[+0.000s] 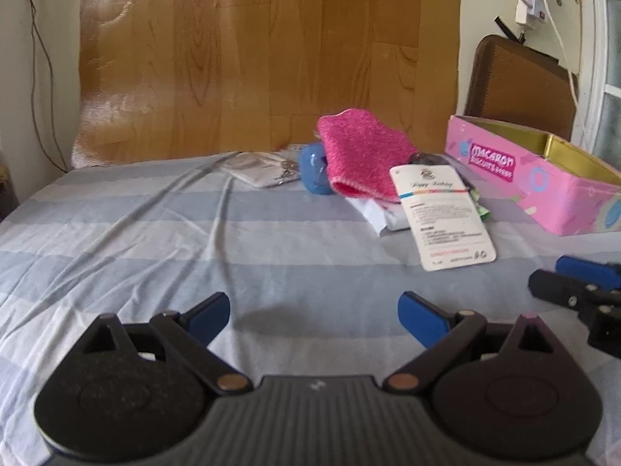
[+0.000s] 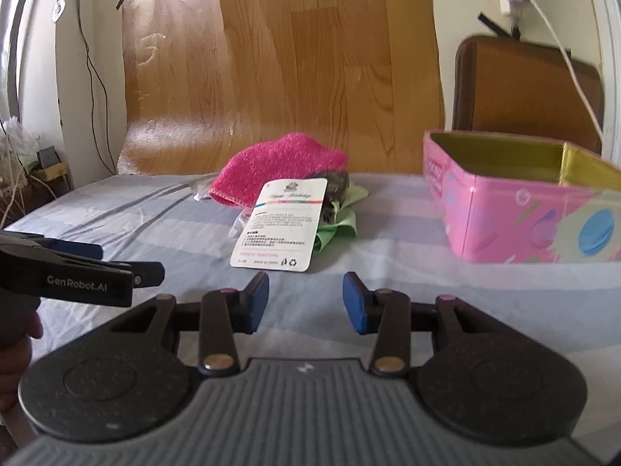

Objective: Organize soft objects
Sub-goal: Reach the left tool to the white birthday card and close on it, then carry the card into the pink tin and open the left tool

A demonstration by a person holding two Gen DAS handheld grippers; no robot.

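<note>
A pink fluffy cloth (image 1: 361, 151) (image 2: 277, 163) lies in a heap at the far side of the striped bed sheet (image 1: 194, 240). A white printed card (image 1: 442, 213) (image 2: 281, 229) leans against the heap, with a green cloth (image 2: 341, 221) and a dark bundle (image 2: 335, 186) behind it. A blue soft object (image 1: 314, 169) sits left of the pink cloth. My left gripper (image 1: 314, 316) hovers open over bare sheet, nothing between its fingers. My right gripper (image 2: 306, 303) is open too, empty, short of the card. Each gripper shows at the edge of the other's view.
An open pink macaron tin (image 1: 543, 178) (image 2: 524, 209) stands on the right, its gold inside empty. A clear packet with keys (image 1: 264, 171) lies behind the heap. A wood-pattern sheet covers the wall behind the bed, and a brown chair back (image 2: 524, 89) stands behind the tin.
</note>
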